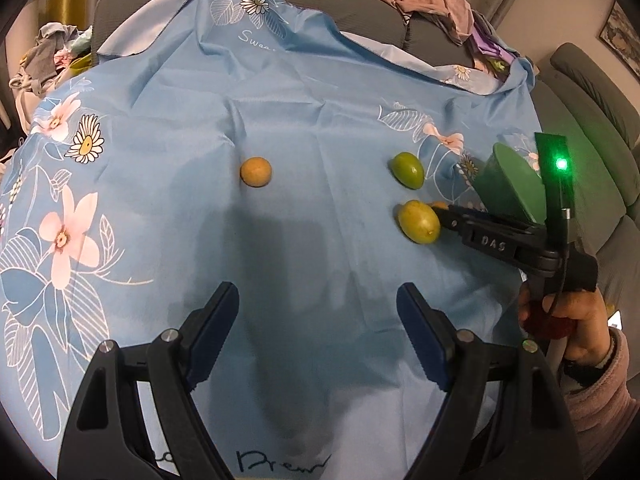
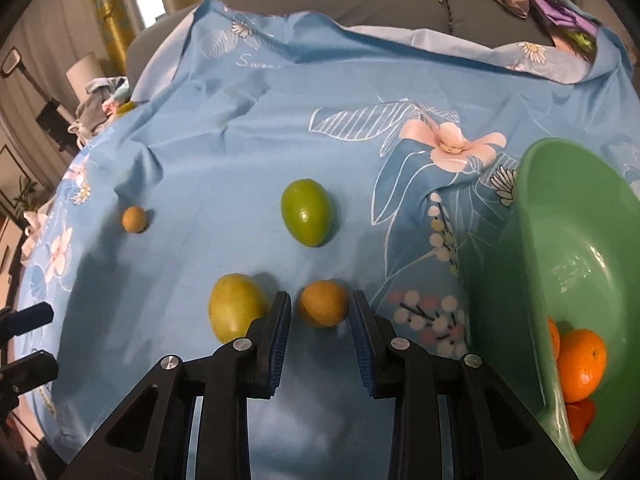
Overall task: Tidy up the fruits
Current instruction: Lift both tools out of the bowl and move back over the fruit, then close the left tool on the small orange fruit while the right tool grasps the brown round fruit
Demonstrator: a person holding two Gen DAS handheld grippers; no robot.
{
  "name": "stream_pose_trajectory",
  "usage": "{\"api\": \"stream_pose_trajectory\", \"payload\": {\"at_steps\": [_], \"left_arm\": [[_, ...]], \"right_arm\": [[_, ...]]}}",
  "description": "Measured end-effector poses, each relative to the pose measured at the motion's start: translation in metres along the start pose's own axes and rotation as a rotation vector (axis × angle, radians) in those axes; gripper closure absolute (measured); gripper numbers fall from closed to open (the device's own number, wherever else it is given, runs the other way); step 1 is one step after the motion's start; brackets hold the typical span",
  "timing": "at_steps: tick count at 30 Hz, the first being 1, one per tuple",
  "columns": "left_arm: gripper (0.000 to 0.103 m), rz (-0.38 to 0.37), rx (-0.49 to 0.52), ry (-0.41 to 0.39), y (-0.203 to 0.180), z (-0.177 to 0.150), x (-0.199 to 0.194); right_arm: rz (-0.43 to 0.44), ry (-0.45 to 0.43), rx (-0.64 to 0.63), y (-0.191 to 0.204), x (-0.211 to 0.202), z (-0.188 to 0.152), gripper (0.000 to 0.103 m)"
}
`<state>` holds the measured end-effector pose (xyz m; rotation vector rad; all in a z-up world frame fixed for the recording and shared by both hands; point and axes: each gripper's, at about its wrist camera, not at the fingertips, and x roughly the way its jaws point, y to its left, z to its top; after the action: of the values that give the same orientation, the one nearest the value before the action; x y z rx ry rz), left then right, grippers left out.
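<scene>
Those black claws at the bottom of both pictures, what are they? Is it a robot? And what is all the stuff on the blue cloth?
It is not a robot. A person holds a two-finger grabber in each hand, and each grabber carries a small camera looking along its fingers. One picture is from the left gripper, which is wide open and holds nothing. In it you can see the person's hand holding the other grabber. The other picture is from the right gripper. A small round brownish fruit sits between its fingers, but the pads do not seem to press on it yet. On the flowered blue cloth there are also a green fruit, a yellow-green fruit and another small brown fruit. On the right, a green bowl holds oranges.
</scene>
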<state>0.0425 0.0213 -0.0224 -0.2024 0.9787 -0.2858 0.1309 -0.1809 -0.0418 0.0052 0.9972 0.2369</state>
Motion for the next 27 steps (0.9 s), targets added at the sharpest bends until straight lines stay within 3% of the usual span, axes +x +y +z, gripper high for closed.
{"api": "stream_pose_trajectory", "payload": {"at_steps": [13,21,27], "left_arm": [[0.025,0.031,-0.015,-0.03,-0.002,0.047,0.029],[0.035,0.161,0.004,0.009,0.008,0.076,0.076],[0.05,0.241,0.025,-0.023,0.016,0.085,0.081]], "right_arm": [[0.129,-0.021,-0.035,0.007,0.014,0.029,0.074],[0.215,-0.023,-0.017,0.001,0.024,0.034,0.074],[0.278,-0.03,-0.009,-0.004,0.026,0.032,0.074]]}}
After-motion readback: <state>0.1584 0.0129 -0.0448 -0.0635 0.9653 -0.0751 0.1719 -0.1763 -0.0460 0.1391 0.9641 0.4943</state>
